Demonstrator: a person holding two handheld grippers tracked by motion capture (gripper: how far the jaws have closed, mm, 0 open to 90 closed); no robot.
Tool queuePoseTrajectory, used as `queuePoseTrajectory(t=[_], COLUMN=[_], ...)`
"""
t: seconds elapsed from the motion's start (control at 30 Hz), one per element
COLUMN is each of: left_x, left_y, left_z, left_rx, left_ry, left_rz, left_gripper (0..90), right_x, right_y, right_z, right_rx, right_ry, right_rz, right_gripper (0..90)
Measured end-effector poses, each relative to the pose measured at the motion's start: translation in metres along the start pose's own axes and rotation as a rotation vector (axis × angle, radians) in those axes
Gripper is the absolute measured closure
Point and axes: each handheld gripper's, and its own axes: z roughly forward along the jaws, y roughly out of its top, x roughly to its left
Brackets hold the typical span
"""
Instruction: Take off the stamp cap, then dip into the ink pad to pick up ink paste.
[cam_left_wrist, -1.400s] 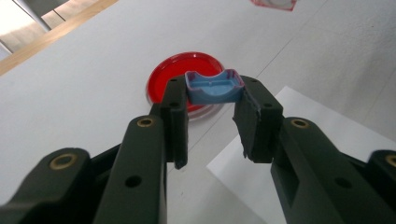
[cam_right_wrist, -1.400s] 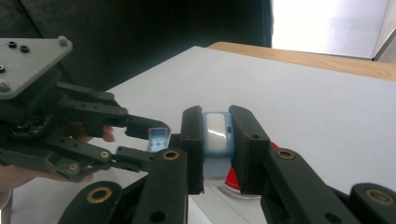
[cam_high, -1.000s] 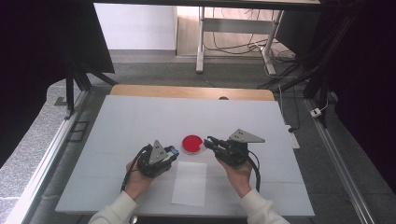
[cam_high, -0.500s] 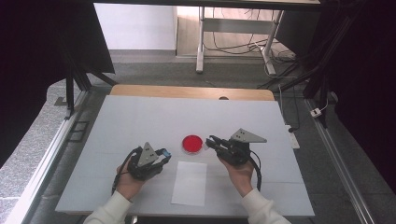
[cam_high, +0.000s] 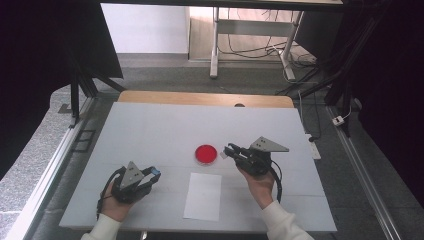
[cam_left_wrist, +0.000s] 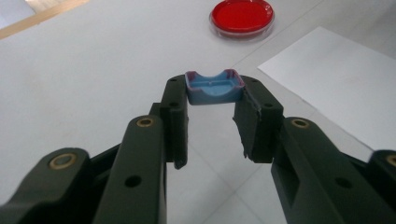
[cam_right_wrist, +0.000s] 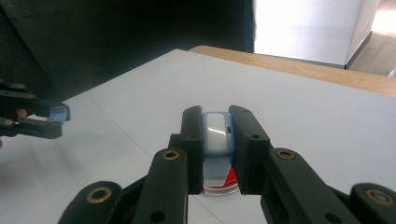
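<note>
From the high view, my left gripper (cam_high: 154, 173) sat near the white table's (cam_high: 150, 130) front left, well apart from the round red-filled clear dish (cam_high: 205, 154). My right gripper (cam_high: 229, 149) hovered just beside that dish, and a white paper sheet (cam_high: 203, 196) lay in front of it.

In the left gripper view, my jaws were clamped on a small blue plastic cap (cam_left_wrist: 214, 87), held at their tips.

In the right gripper view, my jaws pinched a pale blue-and-white plastic piece (cam_right_wrist: 216, 135) above the dish (cam_right_wrist: 223, 183).
</note>
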Motion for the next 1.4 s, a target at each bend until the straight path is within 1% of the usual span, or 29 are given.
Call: queuePoseTrajectory(t=[0.17, 0.3, 0.6, 0.73, 1.03, 1.4], left_x=[0.003, 0.005, 0.008, 0.01, 0.01, 0.011], left_y=[-0.009, -0.013, -0.014, -0.014, -0.015, -0.014], left_z=[-0.008, -0.009, -0.005, -0.006, -0.003, -0.003], left_rx=[0.008, 0.009, 0.007, 0.003, 0.013, 0.009], left_ry=[0.007, 0.01, 0.01, 0.014, 0.01, 0.011], left_rz=[-0.012, -0.019, -0.016, -0.023, -0.018, -0.019], left_gripper=[65.4, 65.4, 65.4, 65.4, 65.3, 65.3], right_x=[-0.003, -0.004, -0.003, -0.003, 0.0, 0.002], right_y=[0.0, 0.001, 0.002, 0.002, 0.004, 0.007], right_z=[-0.001, -0.002, 0.0, 0.001, 0.0, 0.007], right_rx=[-0.002, -0.008, -0.008, -0.007, -0.013, -0.011], right_ry=[-0.003, -0.004, 0.002, 0.006, 0.016, 0.027], right_rz=[-0.003, -0.005, -0.023, -0.022, -0.027, -0.039], right_gripper=[75.4, 75.4, 75.4, 75.4, 75.3, 75.4])
